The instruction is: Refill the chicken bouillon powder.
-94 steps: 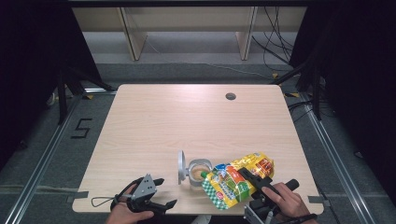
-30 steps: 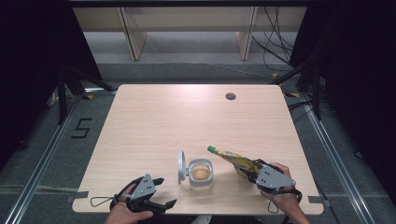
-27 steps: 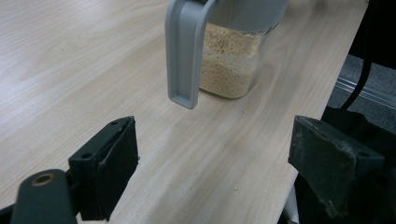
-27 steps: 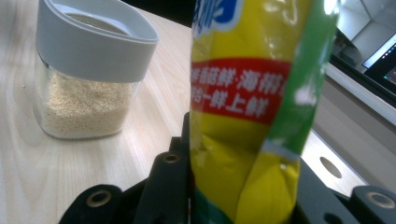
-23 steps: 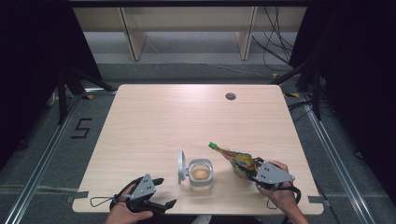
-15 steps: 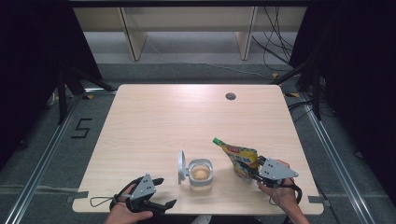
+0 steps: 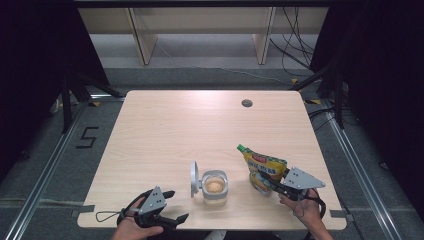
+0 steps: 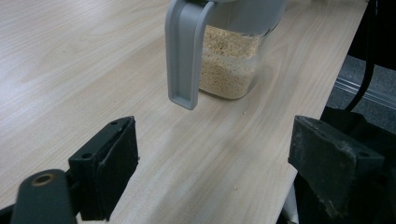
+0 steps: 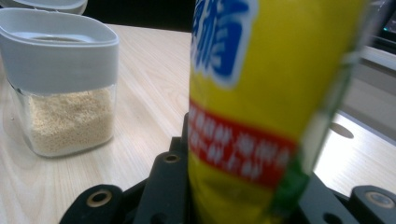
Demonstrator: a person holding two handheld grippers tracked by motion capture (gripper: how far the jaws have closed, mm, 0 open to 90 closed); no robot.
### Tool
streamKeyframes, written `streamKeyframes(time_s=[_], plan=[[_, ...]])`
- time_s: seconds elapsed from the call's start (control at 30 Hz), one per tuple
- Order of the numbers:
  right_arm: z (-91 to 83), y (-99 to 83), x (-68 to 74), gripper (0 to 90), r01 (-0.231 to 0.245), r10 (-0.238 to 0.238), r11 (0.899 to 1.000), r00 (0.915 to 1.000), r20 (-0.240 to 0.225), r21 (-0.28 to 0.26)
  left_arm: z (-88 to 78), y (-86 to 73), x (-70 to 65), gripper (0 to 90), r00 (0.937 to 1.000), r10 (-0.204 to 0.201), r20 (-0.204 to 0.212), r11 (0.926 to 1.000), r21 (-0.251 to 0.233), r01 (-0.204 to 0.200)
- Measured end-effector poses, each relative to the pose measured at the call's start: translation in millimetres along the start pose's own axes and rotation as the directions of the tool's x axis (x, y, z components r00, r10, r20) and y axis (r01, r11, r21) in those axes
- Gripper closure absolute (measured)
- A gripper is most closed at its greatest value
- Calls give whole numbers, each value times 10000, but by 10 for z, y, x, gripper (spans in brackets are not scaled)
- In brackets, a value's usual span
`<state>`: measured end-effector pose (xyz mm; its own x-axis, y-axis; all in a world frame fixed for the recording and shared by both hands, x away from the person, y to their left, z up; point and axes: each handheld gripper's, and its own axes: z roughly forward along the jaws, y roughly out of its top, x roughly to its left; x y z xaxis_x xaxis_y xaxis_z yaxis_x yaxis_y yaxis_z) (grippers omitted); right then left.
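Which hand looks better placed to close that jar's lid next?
Left, probably. The left gripper is open and empty beside the hinged lid of the jar; the right gripper is busy clamping the yellow pouch.

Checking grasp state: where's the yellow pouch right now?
High view: the yellow pouch stands tilted at the table's near right, clamped in the right gripper, just right of the open jar.

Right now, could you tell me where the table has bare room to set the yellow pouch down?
The whole far half of the light wooden table is bare up to the round cable hole. The left side, beside the clear grain-filled jar with the open grey lid, is free too. It is crowded along the near edge: left gripper, jar, and right gripper holding the yellow pouch.
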<state>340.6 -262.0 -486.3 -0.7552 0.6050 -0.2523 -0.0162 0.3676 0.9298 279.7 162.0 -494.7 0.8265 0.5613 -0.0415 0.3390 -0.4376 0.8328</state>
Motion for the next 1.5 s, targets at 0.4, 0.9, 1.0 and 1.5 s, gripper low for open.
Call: streamKeyframes(time_s=[0.4, 0.9, 1.0, 1.5], plan=[[-69, -62, -13, 731, -778, 779, 9970, 9968, 167, -40, -7, -7, -7, 152, 9999, -114, -111, 9999, 101, 115], [-131, -44, 3, 523, -1504, 1504, 9886, 9886, 78, 69, 2, -8, -17, 152, 9996, -292, 18, 9996, -20, 292], [-132, -39, 27, 412, -1749, 1747, 9846, 9843, 264, 63, 4, -10, -20, 152, 9994, -356, -2, 9993, -93, 356], [-473, 8, 193, 320, -3311, 3198, 9416, 9363, 1449, 615, -2, -7, -22, 152, 9993, -363, -38, 9992, -141, 362]])
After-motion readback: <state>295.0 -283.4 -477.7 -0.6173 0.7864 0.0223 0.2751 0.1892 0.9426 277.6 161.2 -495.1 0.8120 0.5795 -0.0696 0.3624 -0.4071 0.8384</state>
